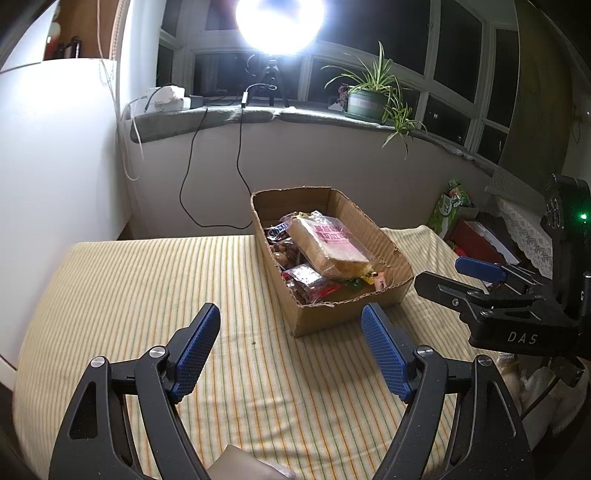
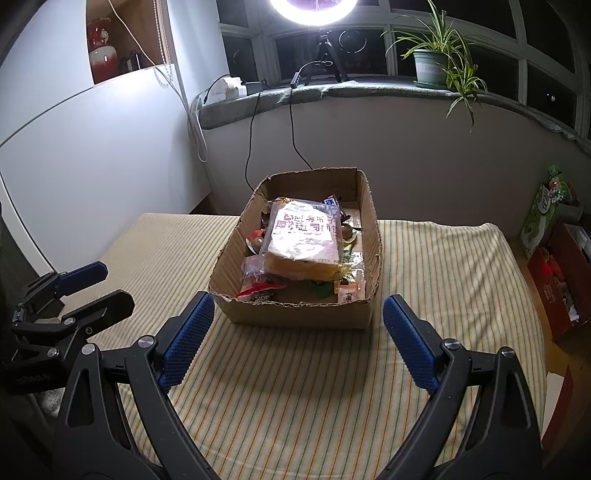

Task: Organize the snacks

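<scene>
Fingers of the left gripper [image 1: 290,345] stand wide apart with nothing between the blue ribbed pads [image 1: 195,354], hovering over the striped tablecloth [image 1: 147,295] just short of the cardboard box [image 1: 369,236]. Fingers of the right gripper [image 2: 297,338] are likewise spread and empty, its pads [image 2: 410,345] flanking the box's near wall [image 2: 295,314] in that view without touching it. Each gripper shows in the other's camera: the right one at the right edge of the left wrist view [image 1: 450,280], the left one at the left edge of the right wrist view [image 2: 99,288]. The box sits on the cloth toward the far side of the table, open at the top, torn along its rim. Inside lies a heap of snacks: a wrapped bread loaf [image 2: 304,240] uppermost, a red-trimmed clear packet [image 1: 310,282] at the near end, a Snickers bar [image 1: 279,230] toward the far end, and small sweets [image 1: 371,278] near the right wall. On the windowsill behind stand a ring light [image 1: 279,22] and a potted spider plant [image 2: 439,62]. A green snack bag [image 1: 448,208] stands off the table to the right.
</scene>
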The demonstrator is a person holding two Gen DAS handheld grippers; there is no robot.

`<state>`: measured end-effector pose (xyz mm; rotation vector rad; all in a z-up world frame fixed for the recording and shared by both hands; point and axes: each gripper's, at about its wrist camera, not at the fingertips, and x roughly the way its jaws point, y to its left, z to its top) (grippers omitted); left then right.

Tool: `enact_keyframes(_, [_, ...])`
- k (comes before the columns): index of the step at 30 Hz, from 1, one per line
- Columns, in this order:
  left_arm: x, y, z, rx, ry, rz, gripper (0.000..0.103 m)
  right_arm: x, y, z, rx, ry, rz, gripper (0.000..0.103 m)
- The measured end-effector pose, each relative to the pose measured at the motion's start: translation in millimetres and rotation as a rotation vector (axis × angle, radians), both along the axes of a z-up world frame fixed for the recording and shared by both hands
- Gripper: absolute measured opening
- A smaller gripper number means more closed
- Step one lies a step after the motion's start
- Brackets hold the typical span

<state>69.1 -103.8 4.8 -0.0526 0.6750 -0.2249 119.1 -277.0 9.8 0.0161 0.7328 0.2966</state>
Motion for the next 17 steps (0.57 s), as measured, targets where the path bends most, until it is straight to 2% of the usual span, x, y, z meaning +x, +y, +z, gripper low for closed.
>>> enact_keyframes(17, [-2.6,2.4,2.0,0.001,-0.011,0.008,0.079,4.6,-6.9,-2.2,-0.01,0.002,0.007,0.095])
